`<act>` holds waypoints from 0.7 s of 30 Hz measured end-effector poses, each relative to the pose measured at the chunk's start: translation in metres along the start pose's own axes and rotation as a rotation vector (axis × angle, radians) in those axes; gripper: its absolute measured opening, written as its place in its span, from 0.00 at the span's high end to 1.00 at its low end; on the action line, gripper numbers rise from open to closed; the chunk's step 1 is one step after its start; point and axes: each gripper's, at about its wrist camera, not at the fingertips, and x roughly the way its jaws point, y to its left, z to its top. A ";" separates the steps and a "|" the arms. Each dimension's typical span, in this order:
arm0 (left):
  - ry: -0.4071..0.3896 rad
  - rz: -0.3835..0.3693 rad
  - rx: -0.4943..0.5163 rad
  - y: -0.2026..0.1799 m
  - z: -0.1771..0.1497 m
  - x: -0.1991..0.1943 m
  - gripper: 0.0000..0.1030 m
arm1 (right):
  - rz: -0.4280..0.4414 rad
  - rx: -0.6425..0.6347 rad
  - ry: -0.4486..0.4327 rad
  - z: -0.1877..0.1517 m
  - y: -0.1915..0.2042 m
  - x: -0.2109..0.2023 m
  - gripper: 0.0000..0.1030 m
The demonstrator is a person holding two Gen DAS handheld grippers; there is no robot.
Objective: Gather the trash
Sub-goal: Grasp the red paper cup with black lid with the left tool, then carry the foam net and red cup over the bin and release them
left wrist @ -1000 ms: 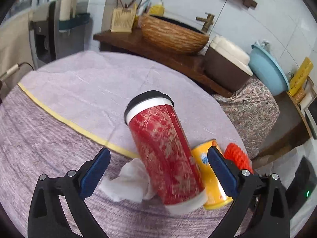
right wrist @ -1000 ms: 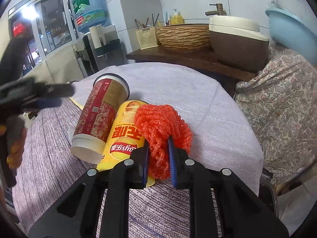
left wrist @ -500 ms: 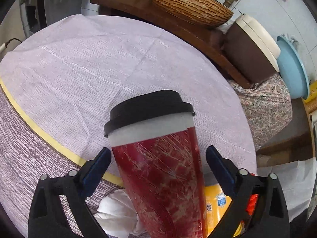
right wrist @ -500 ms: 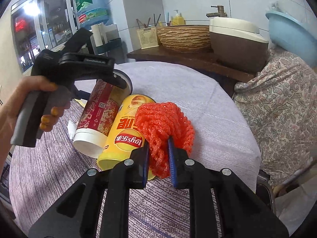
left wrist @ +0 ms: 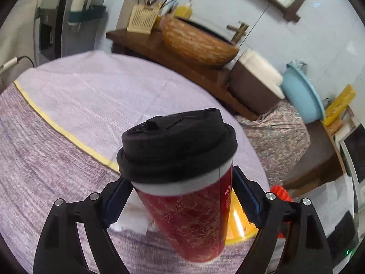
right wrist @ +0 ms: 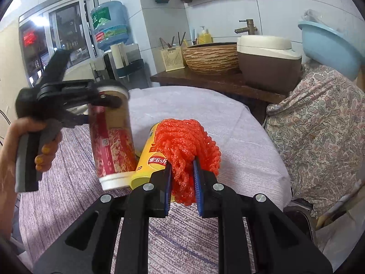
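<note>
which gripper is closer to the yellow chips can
Right. The right gripper, shut on the orange net, sits against the yellow chips can; the left gripper holds the red cup beside it.

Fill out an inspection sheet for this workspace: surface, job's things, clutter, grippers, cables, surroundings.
Surface: round table under a lilac cloth with a yellow stripe.
Job's things: red cup with black lid, tilted; yellow chip can lying beside it; orange net; white tissue behind the cup.
Clutter: nothing seen.
Grippers: left gripper shut on the cup below its lid; right gripper shut on the net.
Cables: one cable at the table's far left edge.
Surroundings: wooden counter with woven basin, rice cooker, blue basin, water dispenser.
</note>
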 end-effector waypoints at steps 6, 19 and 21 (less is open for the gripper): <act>-0.191 0.023 0.074 -0.010 -0.039 -0.068 0.21 | 0.022 0.000 -0.030 -0.008 0.004 -0.027 0.83; -0.372 0.060 0.138 -0.037 -0.113 -0.132 0.22 | 0.010 -0.070 -0.089 -0.055 0.037 -0.091 0.83; -0.382 0.057 0.150 -0.041 -0.124 -0.141 0.22 | 0.004 -0.077 -0.089 -0.062 0.039 -0.098 0.83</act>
